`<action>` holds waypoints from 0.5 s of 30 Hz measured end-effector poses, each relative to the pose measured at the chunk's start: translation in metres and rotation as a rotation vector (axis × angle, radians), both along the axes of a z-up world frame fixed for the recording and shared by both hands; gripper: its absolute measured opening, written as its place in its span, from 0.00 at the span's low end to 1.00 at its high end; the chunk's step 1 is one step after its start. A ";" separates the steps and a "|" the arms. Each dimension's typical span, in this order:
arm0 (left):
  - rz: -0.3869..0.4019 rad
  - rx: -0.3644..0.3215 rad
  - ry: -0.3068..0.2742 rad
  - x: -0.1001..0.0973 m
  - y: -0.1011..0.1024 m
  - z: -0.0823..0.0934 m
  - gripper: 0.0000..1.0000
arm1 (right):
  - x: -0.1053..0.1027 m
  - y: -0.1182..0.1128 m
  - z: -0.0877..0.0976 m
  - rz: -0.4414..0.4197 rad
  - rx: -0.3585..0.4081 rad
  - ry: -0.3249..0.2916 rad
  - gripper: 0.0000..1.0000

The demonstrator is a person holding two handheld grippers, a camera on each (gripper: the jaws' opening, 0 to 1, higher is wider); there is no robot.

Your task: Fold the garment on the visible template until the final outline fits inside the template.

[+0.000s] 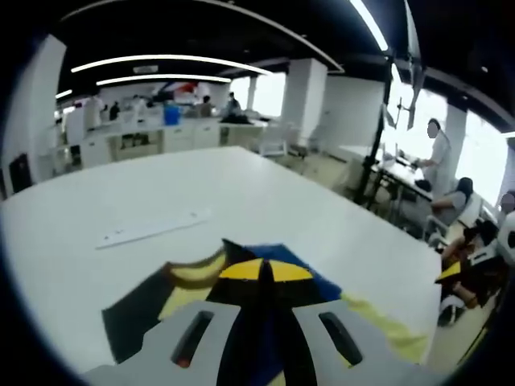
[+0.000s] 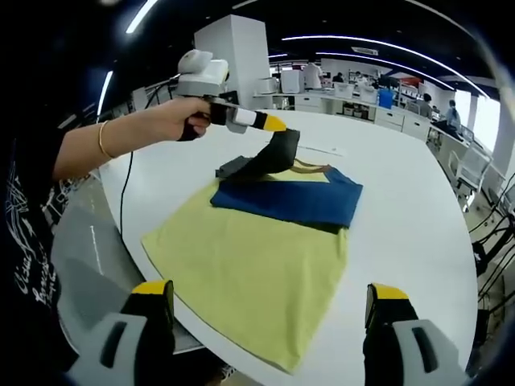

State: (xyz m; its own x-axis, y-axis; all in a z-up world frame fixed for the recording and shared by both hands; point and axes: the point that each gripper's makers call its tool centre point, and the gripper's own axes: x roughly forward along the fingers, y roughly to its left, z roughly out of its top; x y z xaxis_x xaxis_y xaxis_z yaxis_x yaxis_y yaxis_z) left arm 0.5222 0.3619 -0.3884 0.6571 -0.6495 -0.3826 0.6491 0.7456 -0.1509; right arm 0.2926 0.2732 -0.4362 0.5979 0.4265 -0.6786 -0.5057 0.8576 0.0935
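A blue garment [image 2: 298,197] with dark sleeves lies partly folded on a yellow sheet [image 2: 249,273] on the white table [image 2: 402,209]. My left gripper [image 2: 273,123], held in a person's hand, is shut on a dark sleeve [image 2: 269,157] and holds it up over the garment's far left corner. In the left gripper view that gripper [image 1: 264,272] has its yellow tips pinched on the dark cloth, with blue fabric [image 1: 314,273] and yellow sheet [image 1: 382,326] below. My right gripper [image 2: 270,291] stands wide open over the sheet's near edge, nothing between its fingers.
The yellow sheet's near corner reaches the table's rounded edge [image 2: 153,265]. A thin white strip [image 1: 153,229] lies on the table beyond the garment. A person's forearm [image 2: 113,141] and a hanging cable [image 2: 122,193] are at the left. People [image 1: 455,201] sit at desks past the table.
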 end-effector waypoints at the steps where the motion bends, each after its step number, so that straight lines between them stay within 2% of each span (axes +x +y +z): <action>1: -0.004 -0.001 -0.001 -0.001 -0.003 0.000 0.00 | 0.000 0.000 0.000 -0.001 -0.001 0.000 0.99; 15: -0.094 -0.034 0.031 -0.024 -0.050 -0.017 0.00 | -0.003 -0.008 -0.006 -0.017 -0.005 0.018 0.99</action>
